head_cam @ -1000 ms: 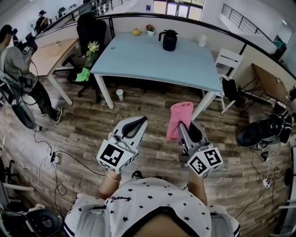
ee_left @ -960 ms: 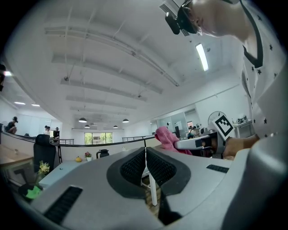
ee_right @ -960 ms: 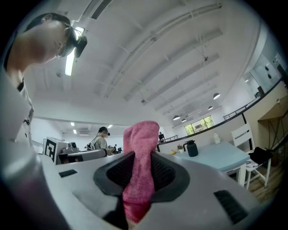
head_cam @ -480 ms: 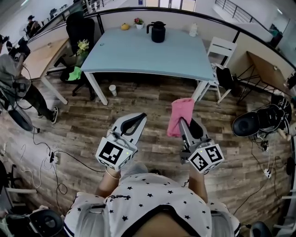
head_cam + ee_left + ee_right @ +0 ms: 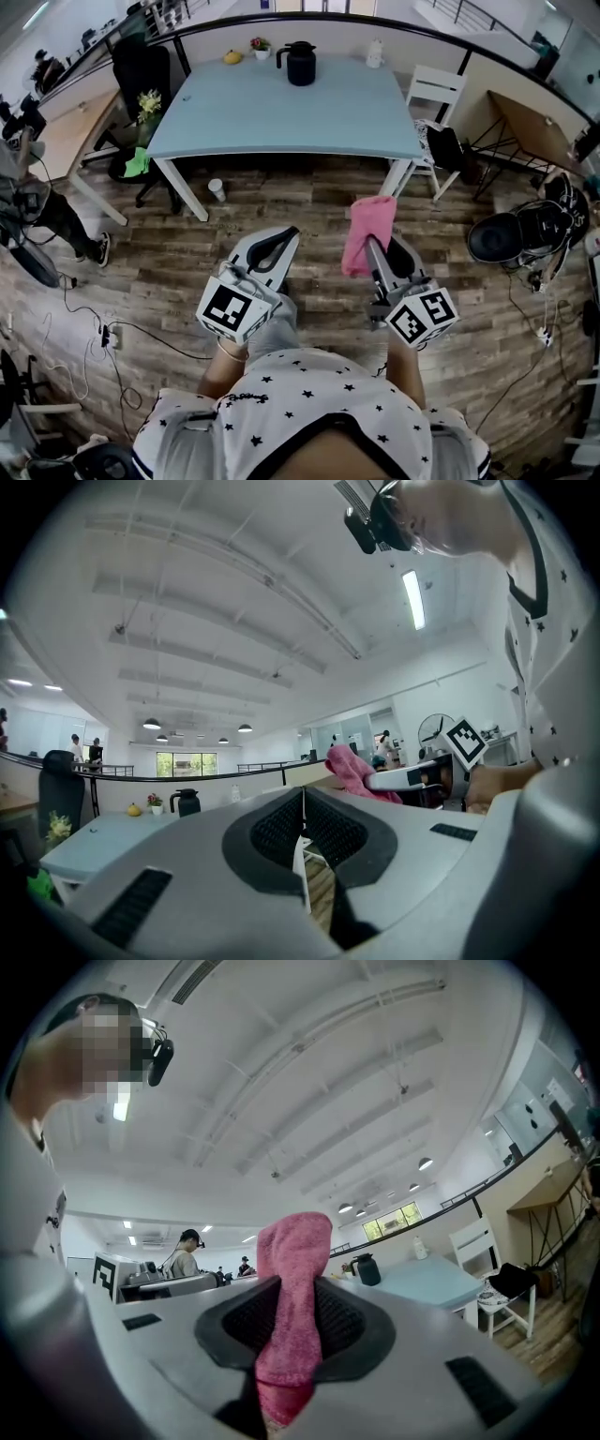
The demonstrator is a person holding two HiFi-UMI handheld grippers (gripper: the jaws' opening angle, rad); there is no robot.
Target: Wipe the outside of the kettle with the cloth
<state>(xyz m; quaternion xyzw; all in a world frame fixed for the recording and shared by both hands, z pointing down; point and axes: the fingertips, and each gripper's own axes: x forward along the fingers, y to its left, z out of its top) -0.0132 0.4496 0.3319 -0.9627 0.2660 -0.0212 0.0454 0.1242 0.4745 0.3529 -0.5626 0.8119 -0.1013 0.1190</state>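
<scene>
Cloth (image 5: 367,234) is pink and sits pinched between the jaws of my right gripper (image 5: 376,249), which are clamped on it. A fold stands up past the fingertips and the rest trails down between the pads. My left gripper (image 5: 283,240) has its jaws pressed together with nothing between them. I hold both grippers in front of my body over the wooden floor (image 5: 169,253), side by side and apart from each other, tips pointing toward the table (image 5: 281,122).

The black kettle (image 5: 301,63) stands upright at the far edge of the pale blue table, near the middle of that edge and well apart from both grippers. At the same edge a small flower pot (image 5: 260,47) and a yellow fruit (image 5: 232,57) sit to its left, and a white bottle (image 5: 375,53) to its right. A white chair (image 5: 433,94) stands by the table's right side. A paper cup (image 5: 217,189) stands on the floor near the front left leg.
</scene>
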